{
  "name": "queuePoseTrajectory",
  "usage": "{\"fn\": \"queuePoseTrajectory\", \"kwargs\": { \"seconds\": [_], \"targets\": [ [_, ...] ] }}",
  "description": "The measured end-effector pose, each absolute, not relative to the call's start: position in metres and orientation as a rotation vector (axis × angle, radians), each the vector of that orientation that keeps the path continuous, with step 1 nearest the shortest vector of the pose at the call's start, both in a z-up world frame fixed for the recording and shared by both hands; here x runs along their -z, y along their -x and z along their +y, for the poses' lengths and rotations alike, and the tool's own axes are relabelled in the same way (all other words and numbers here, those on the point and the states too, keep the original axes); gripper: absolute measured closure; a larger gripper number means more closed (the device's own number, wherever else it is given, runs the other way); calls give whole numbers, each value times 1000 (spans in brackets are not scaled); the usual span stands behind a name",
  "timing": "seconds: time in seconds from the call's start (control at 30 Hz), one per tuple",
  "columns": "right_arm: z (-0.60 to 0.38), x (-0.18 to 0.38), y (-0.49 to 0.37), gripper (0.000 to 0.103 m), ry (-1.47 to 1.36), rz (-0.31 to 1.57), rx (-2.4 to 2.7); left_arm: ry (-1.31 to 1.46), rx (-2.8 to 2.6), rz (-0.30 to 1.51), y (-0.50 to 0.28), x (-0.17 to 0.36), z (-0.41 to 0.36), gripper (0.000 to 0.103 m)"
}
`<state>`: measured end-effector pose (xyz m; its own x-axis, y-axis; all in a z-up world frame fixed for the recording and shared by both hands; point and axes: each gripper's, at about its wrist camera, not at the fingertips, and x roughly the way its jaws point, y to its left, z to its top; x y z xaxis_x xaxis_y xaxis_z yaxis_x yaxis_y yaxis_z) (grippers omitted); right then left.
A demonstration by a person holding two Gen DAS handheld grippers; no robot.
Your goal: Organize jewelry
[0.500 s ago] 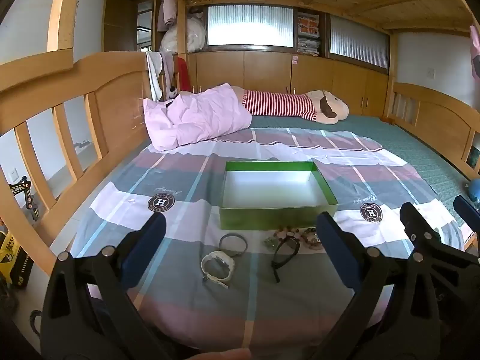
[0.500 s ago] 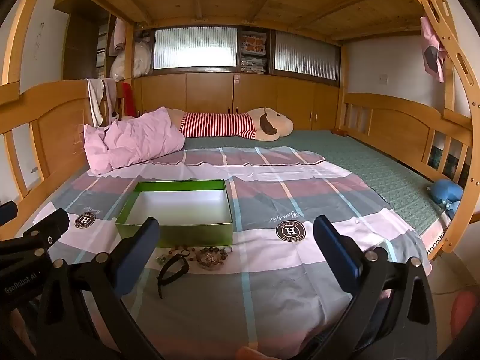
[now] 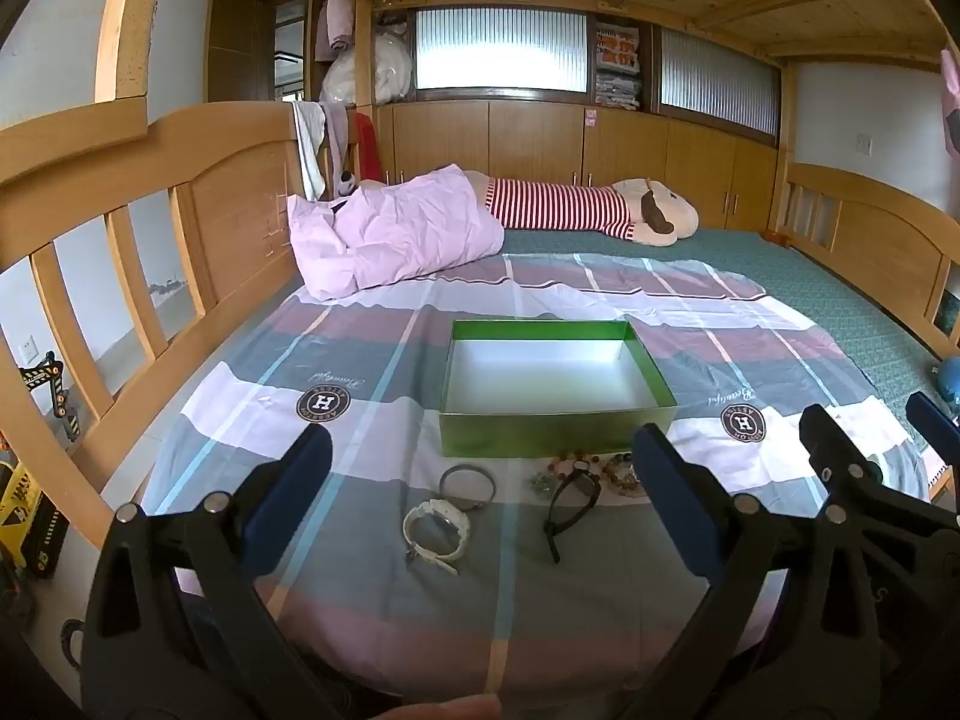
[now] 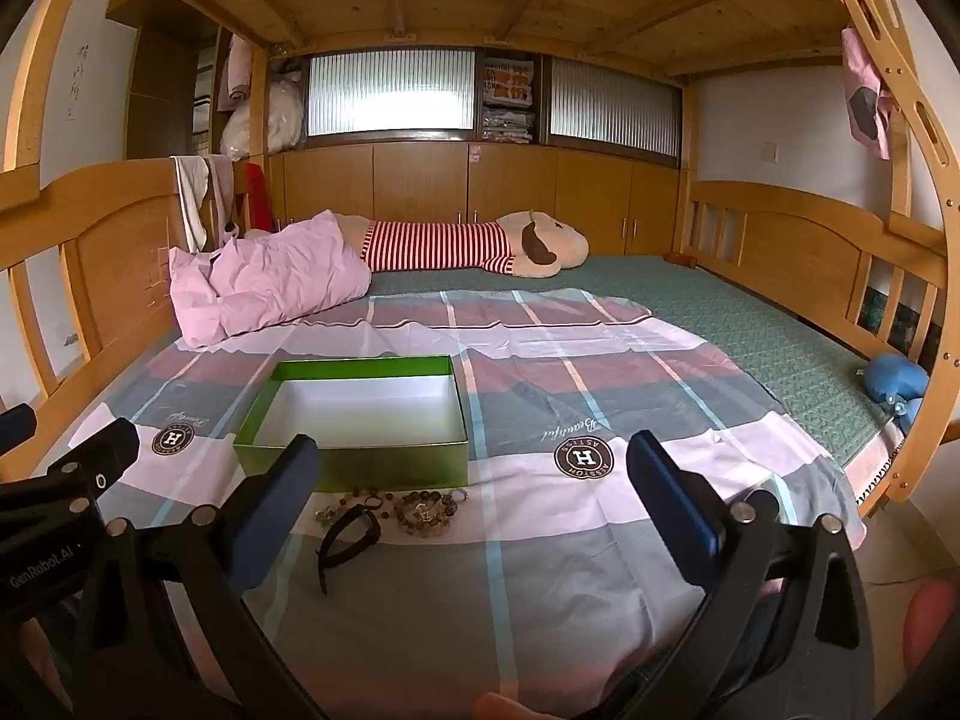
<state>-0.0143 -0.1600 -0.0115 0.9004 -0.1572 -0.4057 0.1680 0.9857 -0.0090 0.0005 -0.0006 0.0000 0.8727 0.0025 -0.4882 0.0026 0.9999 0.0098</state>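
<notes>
On the bed: I see a plaid sheet (image 3: 372, 546) carrying all the jewelry, near its front edge.
Left gripper (image 3: 480, 468): released, fingers spread wide, holding nothing, above the sheet.
Right gripper (image 4: 471, 474): likewise released and empty.
Green box (image 3: 555, 431): open, white inside, long axis left to right across the bed; just behind the jewelry.
White watch (image 3: 433, 531): lies flat, nearest my left gripper.
Metal bangle (image 3: 467, 485): between the white watch and the box, apart from the box wall.
Black watch (image 3: 570, 501): strap runs from the box toward me, slanting leftward.
Bead bracelets (image 4: 427, 510): heaped just right of the black watch, before the box.
View difference: only my left camera shows the white watch and bangle; the right camera shows the bead heap unobstructed, plus a blue toy (image 4: 897, 381) at the bed's right edge.
</notes>
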Motion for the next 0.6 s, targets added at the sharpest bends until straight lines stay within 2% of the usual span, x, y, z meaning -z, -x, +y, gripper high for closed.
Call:
{"fn": "queuePoseTrajectory", "kwargs": {
  "seconds": [0.6],
  "targets": [
    [-161, 13, 13, 3, -32, 423, 166, -12, -1, 513, -1, 0, -1, 4]
  ]
}}
